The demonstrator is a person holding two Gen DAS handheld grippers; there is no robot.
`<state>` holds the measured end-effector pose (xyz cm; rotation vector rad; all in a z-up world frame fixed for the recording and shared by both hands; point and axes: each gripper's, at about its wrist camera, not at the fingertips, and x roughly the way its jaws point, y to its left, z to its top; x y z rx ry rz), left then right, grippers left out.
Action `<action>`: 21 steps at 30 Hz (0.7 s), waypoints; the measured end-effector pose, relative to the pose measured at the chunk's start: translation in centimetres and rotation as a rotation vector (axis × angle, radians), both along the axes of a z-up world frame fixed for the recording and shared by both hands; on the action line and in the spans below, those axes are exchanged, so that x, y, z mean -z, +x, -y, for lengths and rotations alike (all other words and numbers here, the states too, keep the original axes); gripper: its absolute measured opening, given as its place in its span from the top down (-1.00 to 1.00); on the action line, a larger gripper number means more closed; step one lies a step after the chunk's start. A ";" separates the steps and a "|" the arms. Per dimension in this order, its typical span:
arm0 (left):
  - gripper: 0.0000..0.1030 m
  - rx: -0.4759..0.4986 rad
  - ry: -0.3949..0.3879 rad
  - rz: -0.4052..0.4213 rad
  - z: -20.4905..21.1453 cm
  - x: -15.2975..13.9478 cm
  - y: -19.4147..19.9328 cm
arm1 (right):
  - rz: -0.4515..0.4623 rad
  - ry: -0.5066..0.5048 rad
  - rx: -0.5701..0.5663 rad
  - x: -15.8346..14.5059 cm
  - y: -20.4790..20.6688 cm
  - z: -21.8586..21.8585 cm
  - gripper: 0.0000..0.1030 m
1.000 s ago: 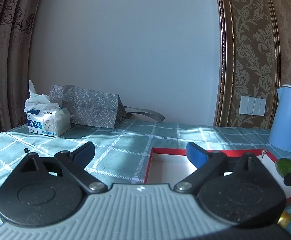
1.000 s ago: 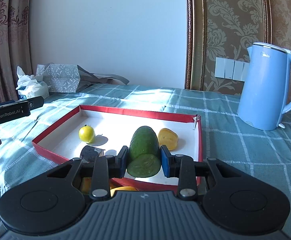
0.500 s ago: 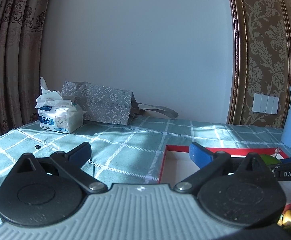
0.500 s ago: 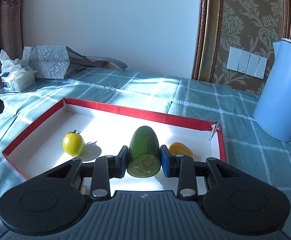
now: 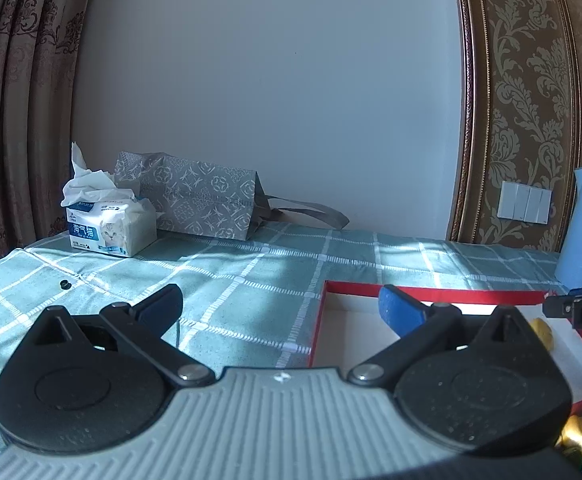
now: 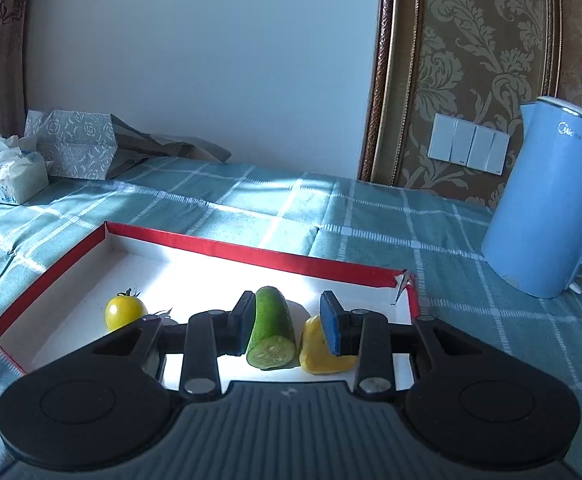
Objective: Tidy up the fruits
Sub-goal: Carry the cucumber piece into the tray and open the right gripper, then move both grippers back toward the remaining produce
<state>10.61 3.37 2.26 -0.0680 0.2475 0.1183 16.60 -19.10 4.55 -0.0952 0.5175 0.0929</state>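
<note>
A half cucumber [image 6: 273,328] lies in the white tray with a red rim [image 6: 227,248], cut end toward me. My right gripper [image 6: 287,304] straddles it and its jaws are opening. The left pad sits close beside the cucumber, and the right pad [image 6: 331,328] stands clear of it. A yellow fruit piece [image 6: 315,348] rests just right of the cucumber, and a small yellow tomato [image 6: 125,312] lies at the left. My left gripper [image 5: 279,296] is wide open and empty, held over the tablecloth by the tray's left edge [image 5: 319,328].
A blue kettle [image 6: 547,208] stands right of the tray. At the far left are a tissue pack [image 5: 111,228] and a grey patterned bag [image 5: 203,196]. A gold-coloured object [image 5: 579,436] shows at the left wrist view's bottom right. Checked teal cloth covers the table.
My right gripper carried the cucumber forward over the tray, next to the yellow piece, and its jaws have parted from it. The left gripper has barely moved.
</note>
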 end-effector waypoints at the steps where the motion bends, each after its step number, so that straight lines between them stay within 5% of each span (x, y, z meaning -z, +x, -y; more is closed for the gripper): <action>1: -1.00 0.011 0.005 0.008 0.1 0.0 -0.1 | 0.035 0.016 0.012 -0.3 -1.5 0.6 0.33; 6: -1.00 0.130 0.033 0.028 1.6 0.1 -0.7 | 0.107 0.178 0.070 -0.3 -9.1 4.9 0.16; 11: -1.00 0.145 0.103 0.006 3.3 0.1 -3.0 | 0.109 0.184 0.036 -0.4 -13.7 6.2 0.13; 14: -1.00 0.123 0.149 0.005 3.7 0.1 -4.7 | 0.105 0.084 -0.009 0.1 -14.0 4.7 0.01; 17: -1.00 0.134 0.191 -0.013 4.1 0.2 -5.7 | 0.097 -0.130 -0.028 1.2 -13.3 1.7 -0.03; 21: -1.00 0.138 0.218 -0.016 4.2 0.4 -6.8 | 0.076 -0.190 -0.077 2.1 -12.8 0.1 -0.05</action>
